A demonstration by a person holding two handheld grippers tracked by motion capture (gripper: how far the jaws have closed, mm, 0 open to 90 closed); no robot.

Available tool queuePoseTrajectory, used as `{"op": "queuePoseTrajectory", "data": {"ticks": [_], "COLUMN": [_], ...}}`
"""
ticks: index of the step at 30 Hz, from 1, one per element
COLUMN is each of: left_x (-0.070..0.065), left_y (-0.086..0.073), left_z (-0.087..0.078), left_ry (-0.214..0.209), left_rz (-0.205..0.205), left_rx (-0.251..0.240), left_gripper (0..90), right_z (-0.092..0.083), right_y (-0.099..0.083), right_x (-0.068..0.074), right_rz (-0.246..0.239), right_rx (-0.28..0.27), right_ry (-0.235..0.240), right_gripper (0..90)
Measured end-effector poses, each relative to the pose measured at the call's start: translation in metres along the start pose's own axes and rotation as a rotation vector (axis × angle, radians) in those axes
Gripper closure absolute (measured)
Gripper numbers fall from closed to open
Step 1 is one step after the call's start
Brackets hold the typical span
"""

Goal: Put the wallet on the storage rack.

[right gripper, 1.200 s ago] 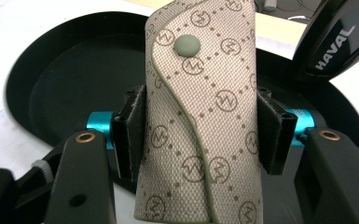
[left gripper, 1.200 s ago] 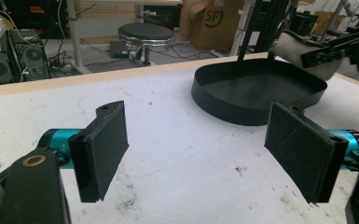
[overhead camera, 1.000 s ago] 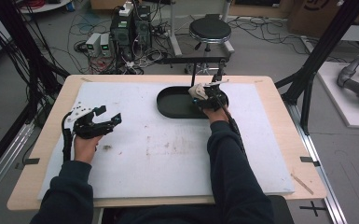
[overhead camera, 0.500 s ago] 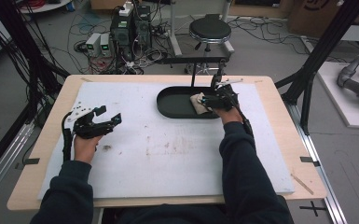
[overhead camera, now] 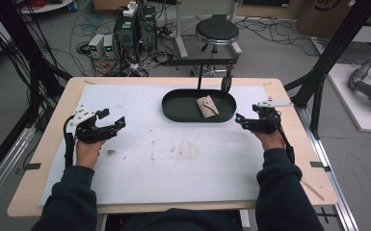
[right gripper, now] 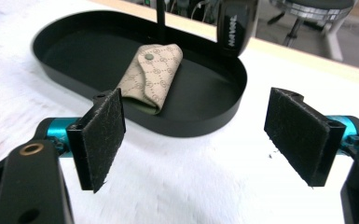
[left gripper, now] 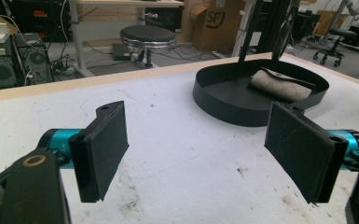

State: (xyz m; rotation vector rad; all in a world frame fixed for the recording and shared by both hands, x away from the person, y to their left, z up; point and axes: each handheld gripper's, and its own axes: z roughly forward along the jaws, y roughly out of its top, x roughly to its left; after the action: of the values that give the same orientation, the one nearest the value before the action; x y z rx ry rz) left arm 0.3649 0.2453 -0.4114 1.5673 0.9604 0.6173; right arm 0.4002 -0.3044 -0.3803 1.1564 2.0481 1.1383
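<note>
Beige patterned fabric pouch (overhead camera: 207, 106) lies in black oval metal tray (overhead camera: 173, 103). Right gripper (overhead camera: 243, 122) beside tray, jaws just opened wide, nothing between. Left gripper (overhead camera: 116, 121) open, empty.

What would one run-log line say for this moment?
beige pouch: lying in black tray | right gripper: open, beside tray | left gripper: open, over white mat

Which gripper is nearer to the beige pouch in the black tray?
Right. The right gripper is just off the tray's right end, beside the pouch; the left gripper is far to its left.
</note>
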Motion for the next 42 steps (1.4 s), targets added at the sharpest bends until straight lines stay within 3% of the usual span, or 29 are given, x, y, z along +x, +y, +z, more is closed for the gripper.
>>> {"op": "queuePoseTrajectory", "data": {"ticks": [1, 2, 5, 10, 17, 42], "left_x": [0.0, 0.0, 0.0, -0.003, -0.003, -0.005], "left_y": [0.0, 0.0, 0.0, 0.001, 0.001, 0.0], "left_z": [0.0, -0.001, 0.0, -0.001, -0.001, 0.001], "left_ry": [-0.001, 0.0, -0.004, -0.013, -0.022, -0.031], "left_rz": [-0.001, -0.001, 0.002, 0.006, -0.001, 0.003], "left_rx": [-0.002, -0.002, 0.001, -0.008, -0.014, -0.001], "left_gripper": [20.9, 20.9, 20.9, 20.9, 20.9, 20.9], "right_z": [0.0, -0.014, -0.026, -0.037, -0.038, -0.037], "right_y": [0.0, -0.008, -0.019, -0.03, -0.034, -0.038], "right_x": [0.0, 0.003, 0.008, 0.01, 0.007, 0.002], "right_rz": [0.0, -0.008, -0.024, -0.011, 0.018, -0.009], "right_rx": [0.0, -0.027, -0.048, -0.067, -0.077, -0.055], "right_ry": [0.0, 0.0, 0.001, -0.028, -0.083, -0.112], "right_gripper": [20.6, 20.5, 20.5, 20.5, 20.5, 20.6]}}
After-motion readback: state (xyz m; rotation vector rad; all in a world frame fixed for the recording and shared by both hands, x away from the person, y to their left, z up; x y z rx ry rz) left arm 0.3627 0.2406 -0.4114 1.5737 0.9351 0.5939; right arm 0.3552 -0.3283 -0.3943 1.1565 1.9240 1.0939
